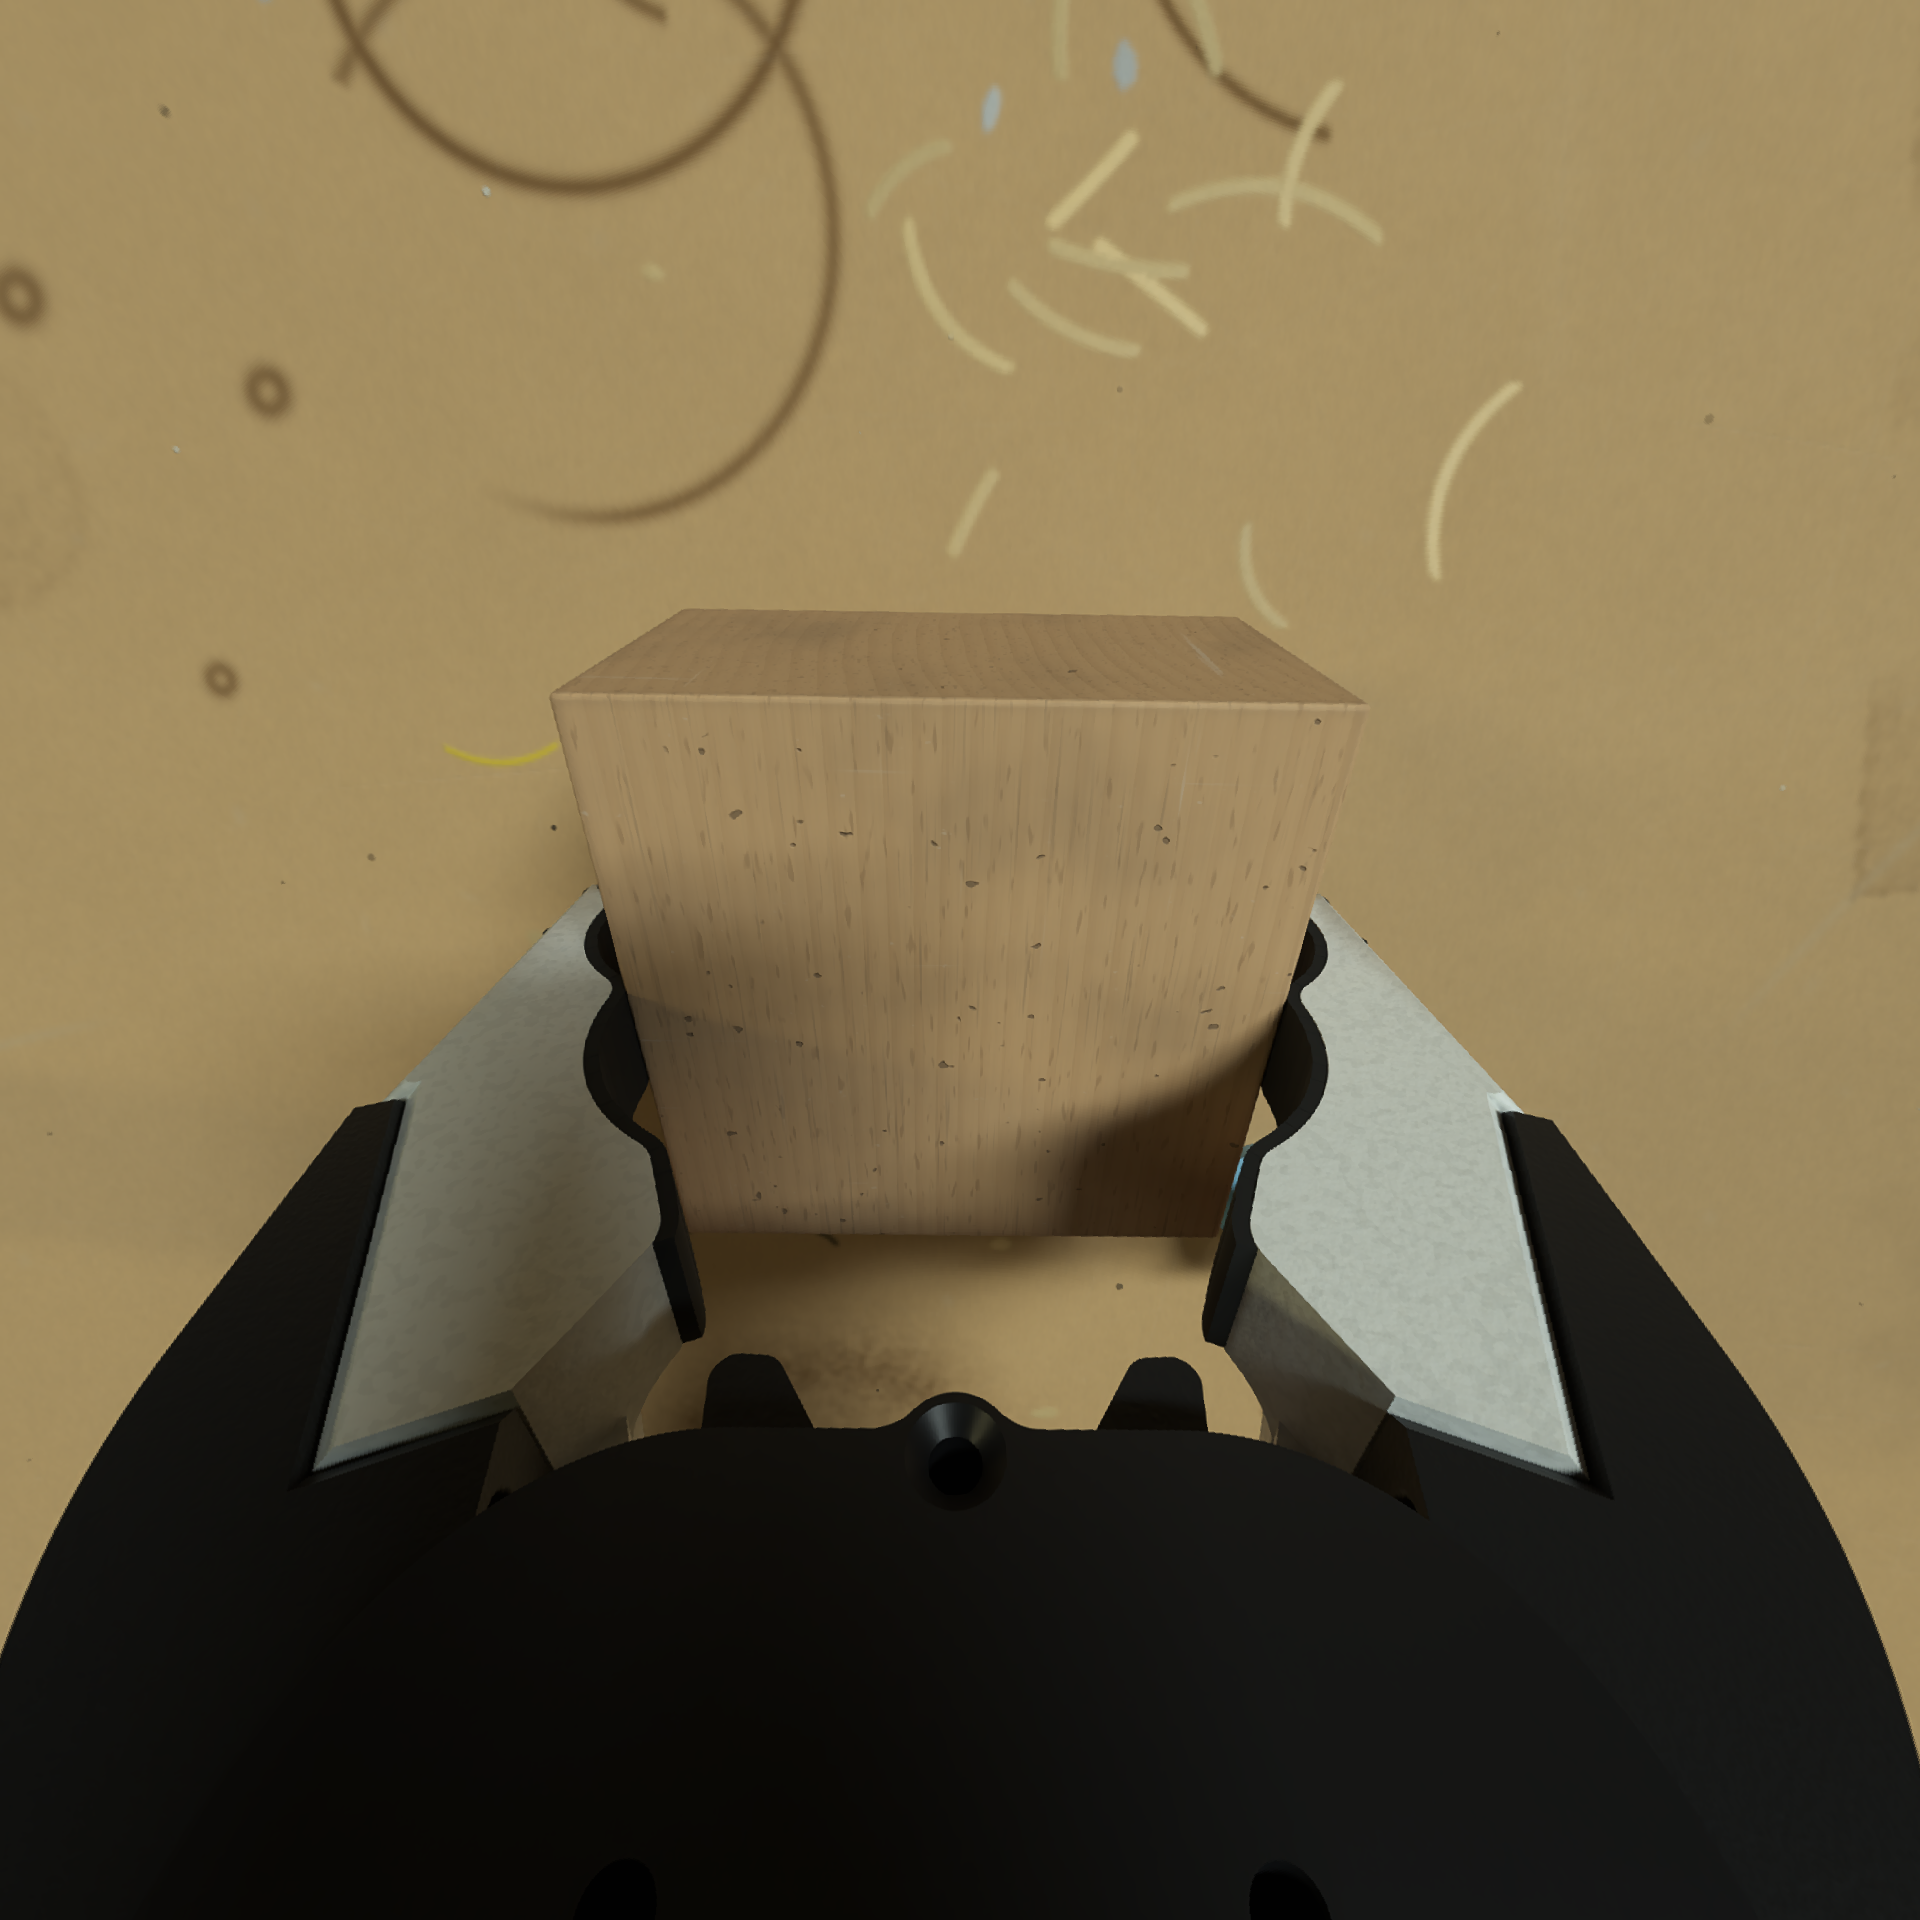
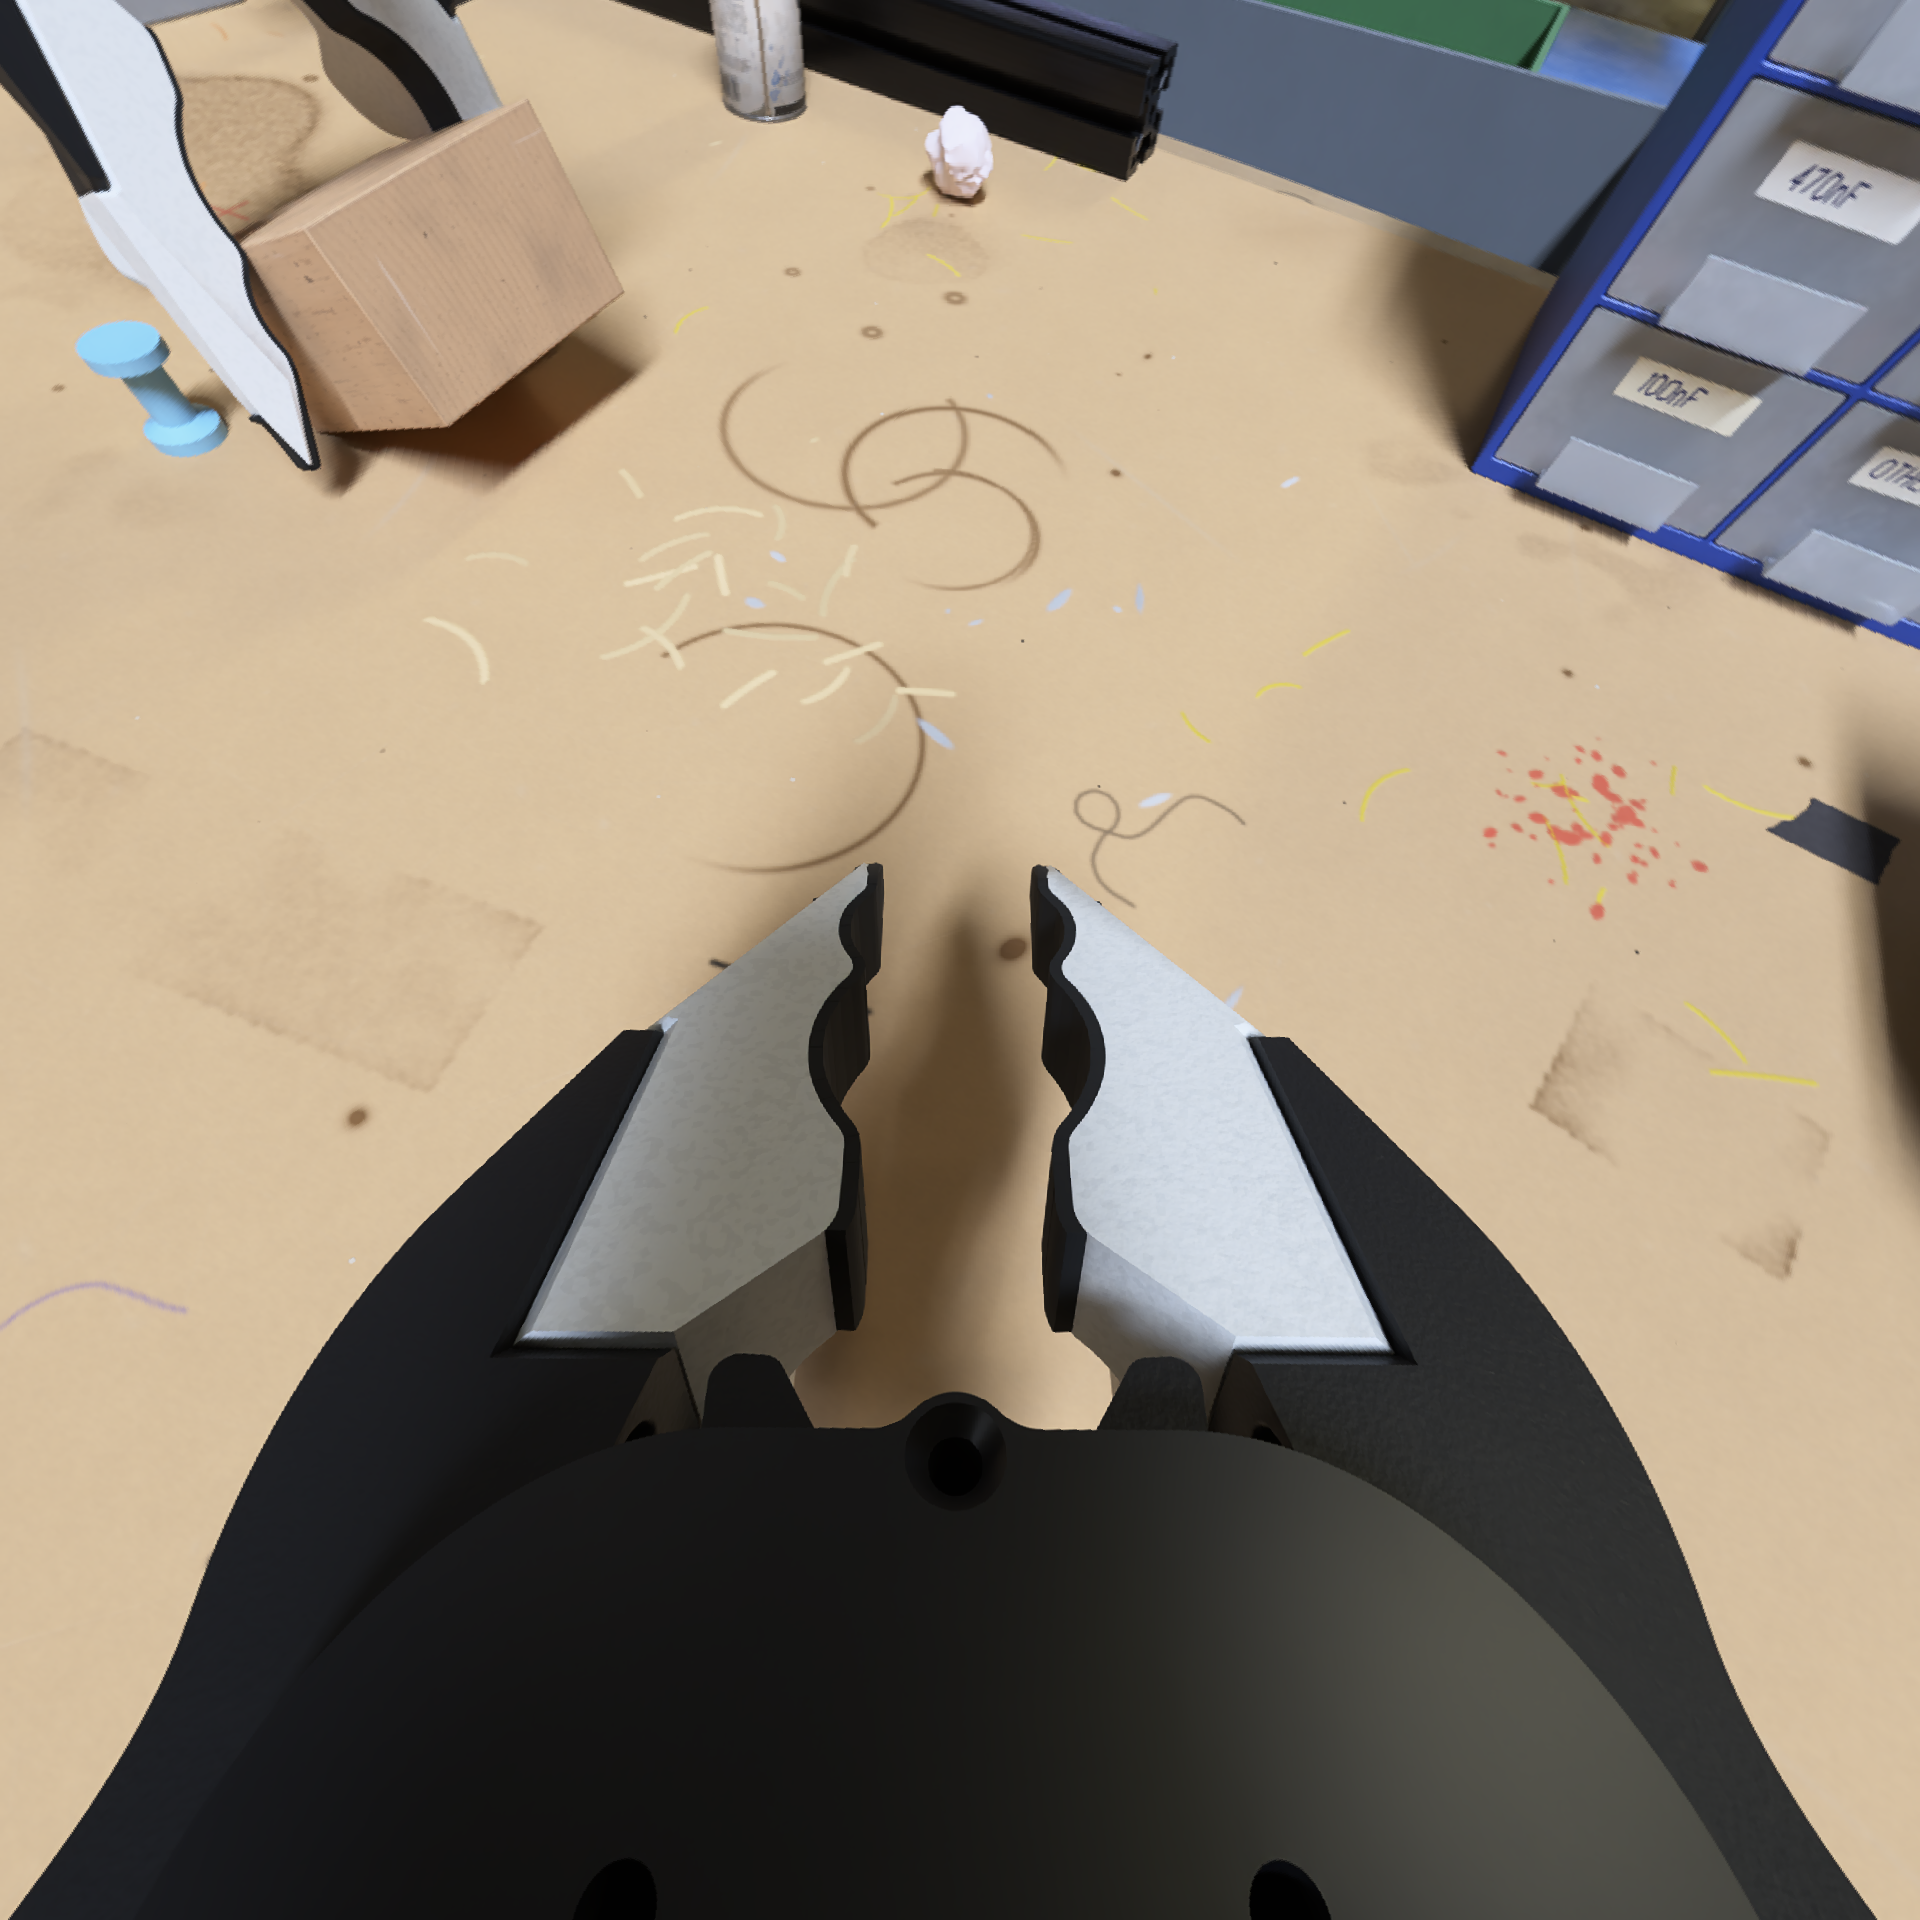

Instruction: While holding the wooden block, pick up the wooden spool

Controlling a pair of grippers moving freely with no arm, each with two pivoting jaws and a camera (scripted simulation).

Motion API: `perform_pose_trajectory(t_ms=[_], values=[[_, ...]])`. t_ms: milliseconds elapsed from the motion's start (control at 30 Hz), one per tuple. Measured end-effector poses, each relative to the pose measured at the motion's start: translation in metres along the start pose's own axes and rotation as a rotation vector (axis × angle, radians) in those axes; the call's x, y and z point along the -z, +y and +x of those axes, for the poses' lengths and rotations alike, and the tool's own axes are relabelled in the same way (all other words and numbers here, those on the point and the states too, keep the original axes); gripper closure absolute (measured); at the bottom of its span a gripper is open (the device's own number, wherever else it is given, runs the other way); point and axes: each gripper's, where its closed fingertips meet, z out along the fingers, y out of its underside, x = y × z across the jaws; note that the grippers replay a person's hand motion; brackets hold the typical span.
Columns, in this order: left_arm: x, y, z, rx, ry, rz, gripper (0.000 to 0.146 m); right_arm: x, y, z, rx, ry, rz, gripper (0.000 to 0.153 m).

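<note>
L gripper (image 1: 951, 1049), nearest in left wrist view: jaws closed onto the wooden block (image 1: 956, 935), one finger pressed against each side face, block upright between them w/ its top face showing. Below it the tan worktop (image 1: 312, 623), marked w/ brown ring stains and pale shavings.

R gripper (image 2: 957, 883), nearest in right wrist view: jaws apart by a narrow gap, nothing between the fingers, only bare worktop showing through. It hangs over the worktop w/ ring stains and shavings ahead of the tips.

Far upper left in right wrist view: L gripper w/ the block tilted in its grip, lifted off the surface, shadow under it. Just beside its near finger lies a light-blue spool (image 2: 151, 390), dumbbell-shaped, on the worktop, well apart from the R gripper.

Farther back: a can (image 2: 758, 57), a small white lumpy figure (image 2: 961, 151), a black rail (image 2: 997, 73). Right edge: blue drawer cabinet (image 2: 1745, 343) w/ grey labelled drawers. Red paint spatter (image 2: 1590, 821) right of the R gripper.
</note>
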Motion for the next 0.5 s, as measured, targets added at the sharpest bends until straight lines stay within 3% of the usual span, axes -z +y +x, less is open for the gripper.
perform_pose_trajectory(t_ms=[333, 500], values=[[0.023, -0.013, -0.004, -0.016, -0.026, 0.109, 0.023, -0.001, -0.013, -0.023, 0.055, 0.023, 0.01, 0.125], [0.059, -0.019, -0.012, -0.004, -0.041, 0.18, 0.023, -0.008, -0.041, -0.068, 0.073, -0.083, 0.065, 0.124]])
